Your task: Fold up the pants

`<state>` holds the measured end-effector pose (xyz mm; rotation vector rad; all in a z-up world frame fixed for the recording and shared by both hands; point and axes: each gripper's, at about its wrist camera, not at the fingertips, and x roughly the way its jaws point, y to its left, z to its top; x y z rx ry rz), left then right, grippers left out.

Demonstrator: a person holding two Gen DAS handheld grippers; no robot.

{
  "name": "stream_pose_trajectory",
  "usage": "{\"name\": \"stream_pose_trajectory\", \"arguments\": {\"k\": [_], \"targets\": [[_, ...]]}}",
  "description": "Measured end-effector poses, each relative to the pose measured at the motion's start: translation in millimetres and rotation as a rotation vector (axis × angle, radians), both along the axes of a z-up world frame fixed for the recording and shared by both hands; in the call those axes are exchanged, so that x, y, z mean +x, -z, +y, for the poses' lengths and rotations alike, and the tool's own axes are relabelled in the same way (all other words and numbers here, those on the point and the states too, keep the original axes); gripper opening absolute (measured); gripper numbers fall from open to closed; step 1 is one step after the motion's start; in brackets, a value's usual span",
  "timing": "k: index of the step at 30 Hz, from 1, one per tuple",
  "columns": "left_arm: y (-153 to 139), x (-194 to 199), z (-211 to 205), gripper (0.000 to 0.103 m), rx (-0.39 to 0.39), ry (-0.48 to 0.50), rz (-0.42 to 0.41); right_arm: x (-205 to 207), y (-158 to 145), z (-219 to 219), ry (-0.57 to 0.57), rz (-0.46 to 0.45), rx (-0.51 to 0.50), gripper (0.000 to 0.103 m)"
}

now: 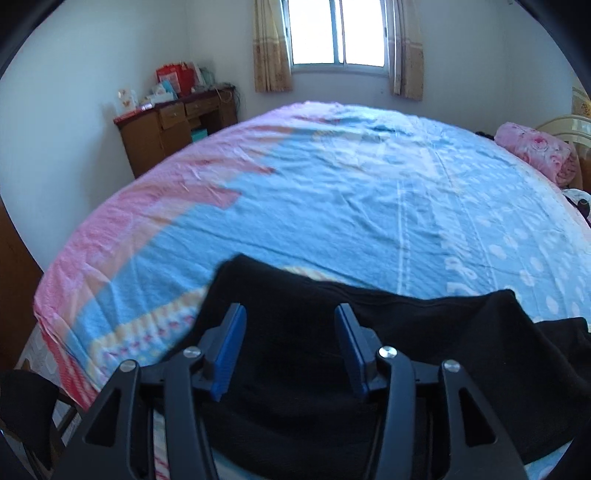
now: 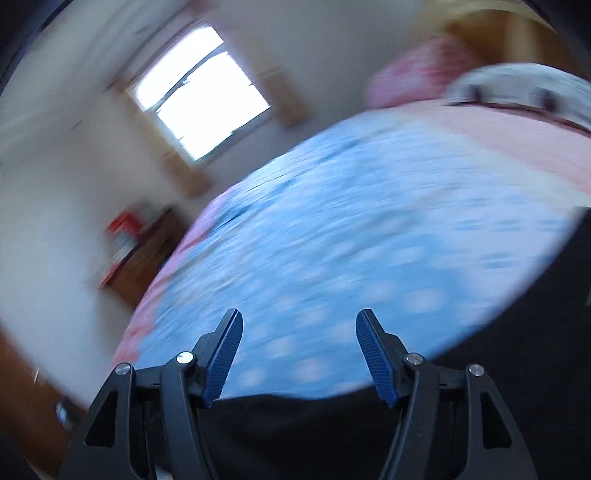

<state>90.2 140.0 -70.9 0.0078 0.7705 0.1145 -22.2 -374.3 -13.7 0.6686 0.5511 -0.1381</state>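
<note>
Black pants (image 1: 332,332) lie spread on the near part of the bed, under and ahead of my left gripper (image 1: 291,310). That gripper is open, its blue pads apart above the dark cloth, holding nothing. In the blurred, tilted right wrist view, my right gripper (image 2: 299,317) is also open and empty over the blue sheet, with the black pants (image 2: 295,424) along the bottom edge beneath it and at the right.
The bed (image 1: 332,192) has a blue dotted sheet with pink and orange border. A pink floral roll (image 1: 535,151) lies at far right. A wooden desk (image 1: 173,125) with boxes stands against the far-left wall under a window (image 1: 338,31).
</note>
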Motion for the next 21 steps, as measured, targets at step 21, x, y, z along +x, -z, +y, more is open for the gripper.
{"name": "stream_pose_trajectory", "arguments": {"k": [21], "targets": [[15.6, 3.1, -19.1, 0.060, 0.106, -0.037, 0.059, -51.4, 54.3, -155.1, 0.404, 0.193, 0.235, 0.029]]}}
